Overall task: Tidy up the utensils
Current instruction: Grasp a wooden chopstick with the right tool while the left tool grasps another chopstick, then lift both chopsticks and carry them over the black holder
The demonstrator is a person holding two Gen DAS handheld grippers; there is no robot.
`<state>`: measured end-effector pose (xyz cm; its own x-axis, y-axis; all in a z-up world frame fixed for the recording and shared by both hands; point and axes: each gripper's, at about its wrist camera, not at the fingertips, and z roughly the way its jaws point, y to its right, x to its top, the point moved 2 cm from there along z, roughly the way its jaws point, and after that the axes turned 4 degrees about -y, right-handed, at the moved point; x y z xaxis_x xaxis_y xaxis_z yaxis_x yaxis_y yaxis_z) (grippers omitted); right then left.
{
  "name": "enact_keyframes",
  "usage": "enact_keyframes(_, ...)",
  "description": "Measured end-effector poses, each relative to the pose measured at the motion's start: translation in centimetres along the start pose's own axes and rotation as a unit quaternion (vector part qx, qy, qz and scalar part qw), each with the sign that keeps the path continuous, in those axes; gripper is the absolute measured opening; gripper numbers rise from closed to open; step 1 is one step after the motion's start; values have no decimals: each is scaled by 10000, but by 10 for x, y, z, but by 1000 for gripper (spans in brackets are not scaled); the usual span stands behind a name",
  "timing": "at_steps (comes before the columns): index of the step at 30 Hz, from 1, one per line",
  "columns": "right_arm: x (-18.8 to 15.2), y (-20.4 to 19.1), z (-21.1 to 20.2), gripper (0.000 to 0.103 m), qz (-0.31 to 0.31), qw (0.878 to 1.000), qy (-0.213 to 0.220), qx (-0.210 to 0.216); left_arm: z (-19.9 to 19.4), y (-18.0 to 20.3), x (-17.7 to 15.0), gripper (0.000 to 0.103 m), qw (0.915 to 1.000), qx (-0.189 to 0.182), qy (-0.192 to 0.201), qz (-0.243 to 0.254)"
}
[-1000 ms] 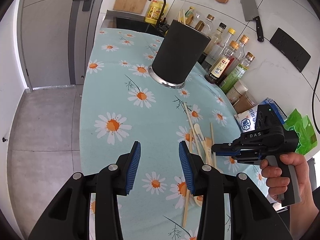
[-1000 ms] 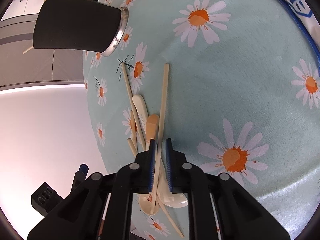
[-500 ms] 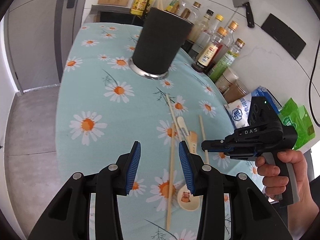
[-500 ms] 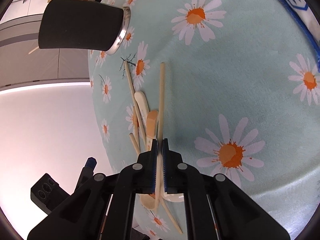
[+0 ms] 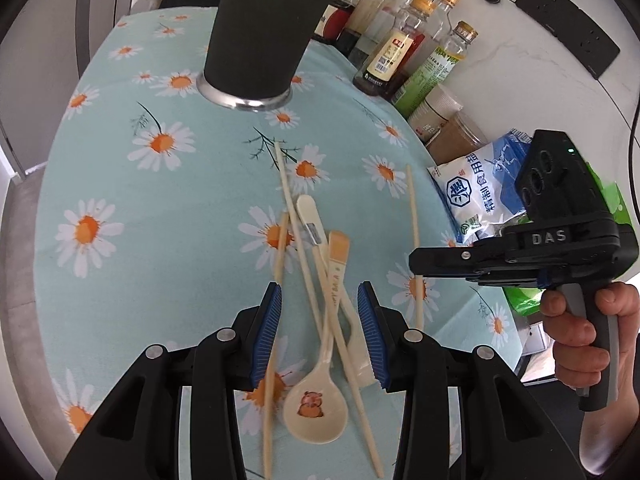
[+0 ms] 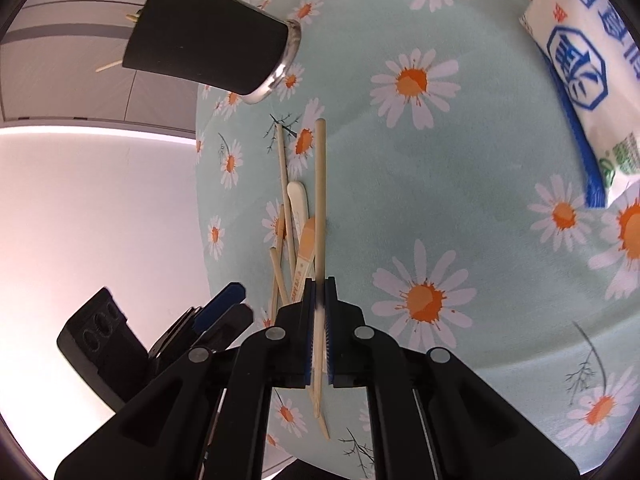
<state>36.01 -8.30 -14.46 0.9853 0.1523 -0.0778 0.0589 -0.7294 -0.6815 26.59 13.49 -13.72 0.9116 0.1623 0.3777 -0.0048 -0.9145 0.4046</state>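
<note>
A black utensil holder (image 5: 264, 28) stands upright at the far end of the daisy tablecloth (image 5: 160, 208). In front of it lies a loose pile: a cream spoon with a hamster picture (image 5: 316, 404), an orange-bristled brush (image 5: 338, 248), a white spatula (image 5: 308, 208) and two chopsticks (image 5: 288, 208). My left gripper (image 5: 322, 336) hovers open over the pile, its pads apart on either side of the handles. My right gripper (image 6: 319, 304) is shut on one chopstick (image 6: 320, 200), which points toward the holder (image 6: 208, 56). From the left wrist view the right gripper (image 5: 416, 258) sits right of the pile with that chopstick (image 5: 412, 208) in it.
Several sauce and oil bottles (image 5: 400, 48) line the wall behind the holder. A blue-and-white salt bag (image 5: 480, 192) and a green bag lie at the right edge. The table drops off to the floor on the left (image 5: 24, 208). A hand (image 5: 576, 340) grips the right tool's handle.
My left gripper has come forward and down over the utensil pile. The right gripper's pads have closed onto the chopstick and raised it slightly off the cloth.
</note>
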Motion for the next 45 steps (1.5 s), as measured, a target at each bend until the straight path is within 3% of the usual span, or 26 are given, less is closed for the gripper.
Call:
enact_keyframes(8,-2,-5,-11,6,-344,9994,-37,-50,21,6,9,36,9991,251,-273,-209)
enact_keyframes(11,0,-1,-16,6,-401,9991,-97,-28,25,10,14,20,9986,368,-324,-216)
enact_keyframes(21,10,4,-21,6,-558,9978,-288,199,36,12,18,17,9954,584,-567,-508)
enact_keyframes(23,12,5,-20,6,-552,9975,-364,250,37,11,19,10,9948,574,-580,-610)
enact_keyframes(26,15,5,-18,6,-615,9968,-420,295,38,11,20,4,9940,667,-555,-660)
enact_keyframes(34,20,0,-15,6,-803,9948,-551,293,32,16,20,4,9943,682,-464,-677)
enact_keyframes(45,22,-34,-6,6,-1456,9874,-610,63,-6,19,28,4,9950,643,70,-762)
